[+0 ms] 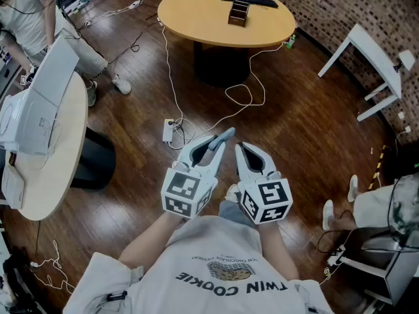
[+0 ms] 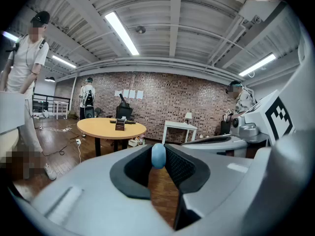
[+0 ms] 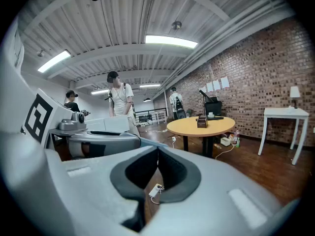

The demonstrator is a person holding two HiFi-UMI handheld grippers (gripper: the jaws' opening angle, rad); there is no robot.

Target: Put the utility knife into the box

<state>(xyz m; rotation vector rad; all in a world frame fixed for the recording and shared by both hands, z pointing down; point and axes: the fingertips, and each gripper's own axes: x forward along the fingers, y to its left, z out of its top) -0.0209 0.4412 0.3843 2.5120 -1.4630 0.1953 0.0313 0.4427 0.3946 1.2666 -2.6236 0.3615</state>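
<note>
My left gripper is shut on a pale blue utility knife, whose end sticks out past the fingertips. In the left gripper view the knife's rounded blue tip sits pinched between the dark pads. Beside it, my right gripper is shut with nothing in it; its pads meet at the tip. Both grippers hang over the wooden floor, close to my body. The small dark brown box stands far ahead on the round table. It also shows as the box and the box in the gripper views.
A power strip and white cables lie on the floor between me and the round table. A pale table with a white machine stands at the left, a white desk at the right. A seated person's legs are at the right edge.
</note>
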